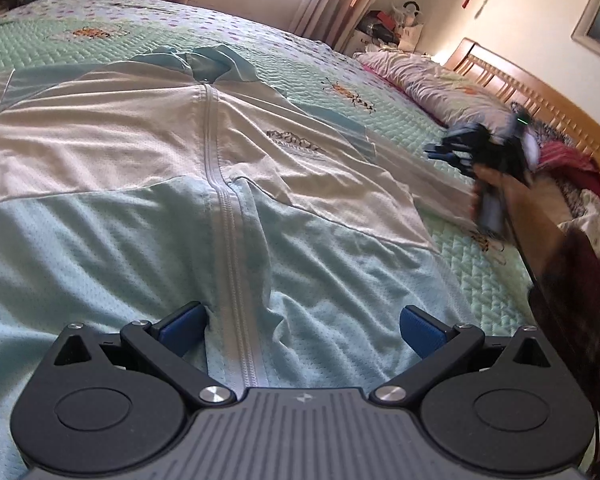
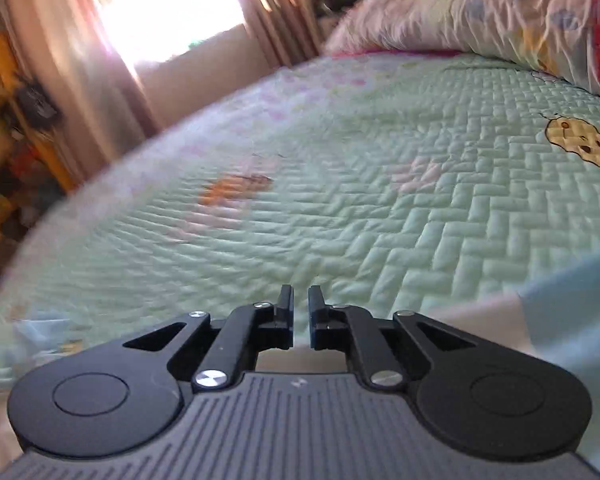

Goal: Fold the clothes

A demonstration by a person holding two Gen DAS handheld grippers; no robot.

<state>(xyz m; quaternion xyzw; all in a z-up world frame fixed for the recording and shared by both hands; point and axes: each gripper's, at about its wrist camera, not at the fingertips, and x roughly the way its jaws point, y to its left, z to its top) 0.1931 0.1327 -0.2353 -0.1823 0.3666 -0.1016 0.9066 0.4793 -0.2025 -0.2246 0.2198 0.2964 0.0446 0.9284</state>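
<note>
Two handheld grippers work over a zip-front jacket (image 1: 204,184) spread flat, front side up, on a pale green quilted bedspread (image 1: 404,120). The jacket has a white upper panel and light blue lower panel and sleeves, with its collar toward the far side of the bed; its closed zipper (image 1: 228,232) runs down the middle toward the left wrist camera. A small printed chest emblem (image 1: 296,142) sits on the white panel, its lettering too small and creased to read.

Left gripper (image 1: 302,330): jaws spread wide, holding nothing, low over the light blue hem area, with one blue pad (image 1: 184,326) just beside the zipper and the other on the opposite side of it.

Right gripper (image 2: 300,308): jaws drawn almost together with a narrow gap between them, nothing visibly clamped; it points across bare bedspread, a corner of jacket fabric lying at the lower right of its view. From the left wrist view it appears blurred at the jacket's right edge, gripped by a hand (image 1: 512,188) in a dark sleeve.

A floral pillow (image 1: 440,84) lies near the wooden headboard (image 1: 512,76). Insect motifs decorate the bedspread. No brand text is legible on either tool.
</note>
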